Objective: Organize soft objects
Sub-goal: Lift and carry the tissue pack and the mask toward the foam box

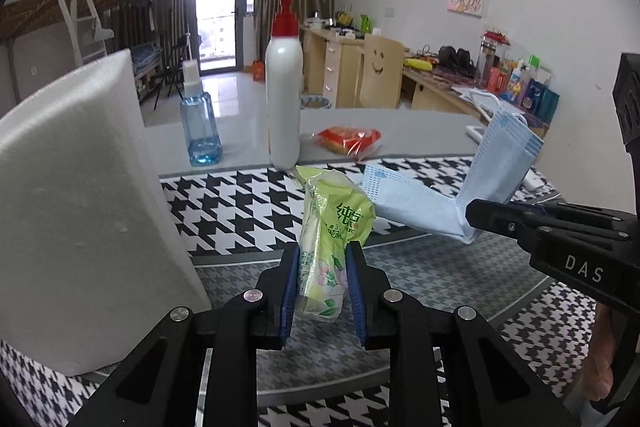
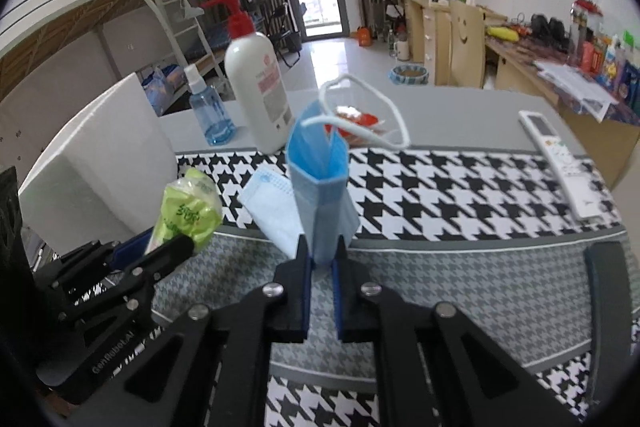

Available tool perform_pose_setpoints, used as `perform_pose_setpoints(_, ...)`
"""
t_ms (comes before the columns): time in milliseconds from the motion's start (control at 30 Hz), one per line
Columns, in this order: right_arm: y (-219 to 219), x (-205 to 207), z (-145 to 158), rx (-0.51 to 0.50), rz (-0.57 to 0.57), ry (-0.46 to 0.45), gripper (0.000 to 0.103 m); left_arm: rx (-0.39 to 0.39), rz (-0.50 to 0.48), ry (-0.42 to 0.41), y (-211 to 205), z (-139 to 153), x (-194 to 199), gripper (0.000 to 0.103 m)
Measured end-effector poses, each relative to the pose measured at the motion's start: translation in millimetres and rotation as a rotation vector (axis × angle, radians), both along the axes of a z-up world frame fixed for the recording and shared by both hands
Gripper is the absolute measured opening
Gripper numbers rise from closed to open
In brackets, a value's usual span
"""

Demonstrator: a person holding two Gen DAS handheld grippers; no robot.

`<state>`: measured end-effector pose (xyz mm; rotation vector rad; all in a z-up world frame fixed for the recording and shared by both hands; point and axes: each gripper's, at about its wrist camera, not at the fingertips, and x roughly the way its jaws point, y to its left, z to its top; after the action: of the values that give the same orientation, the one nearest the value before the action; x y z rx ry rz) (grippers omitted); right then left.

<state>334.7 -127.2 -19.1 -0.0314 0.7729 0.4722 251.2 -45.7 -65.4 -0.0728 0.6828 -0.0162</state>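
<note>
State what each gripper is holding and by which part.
The left gripper pinches the green tissue pack by its lower end. The right gripper clamps the folded blue face masks at their bottom edge.

My left gripper (image 1: 322, 281) covers the lower sides of the green tissue pack (image 1: 334, 227), so its print is only partly readable. At nine o'clock the white foam block (image 1: 80, 211) runs out of frame and hides the table behind it. My right gripper (image 2: 321, 269) covers the bottom edge of the blue face masks (image 2: 320, 195). The masks block part of the red packet (image 2: 356, 119) (contents unclear). At three o'clock the clutter on the far desk (image 2: 560, 67) is too small to name.
</note>
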Motion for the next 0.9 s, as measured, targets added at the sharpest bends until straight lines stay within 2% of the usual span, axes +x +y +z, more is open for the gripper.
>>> perform_pose_setpoints(733, -18.7, -52.2, 38.4, 0.049, -0.034, -0.123, 0.012, 0.043, -0.023, -0.114, -2.1, 38.4, -47.4, 0.025)
perform_pose_setpoints(900, -17.6, -58.4, 42.5, 0.046, -0.043, -0.145, 0.009, 0.055, -0.026, -0.141, -2.0, 46.4, -55.5, 0.025)
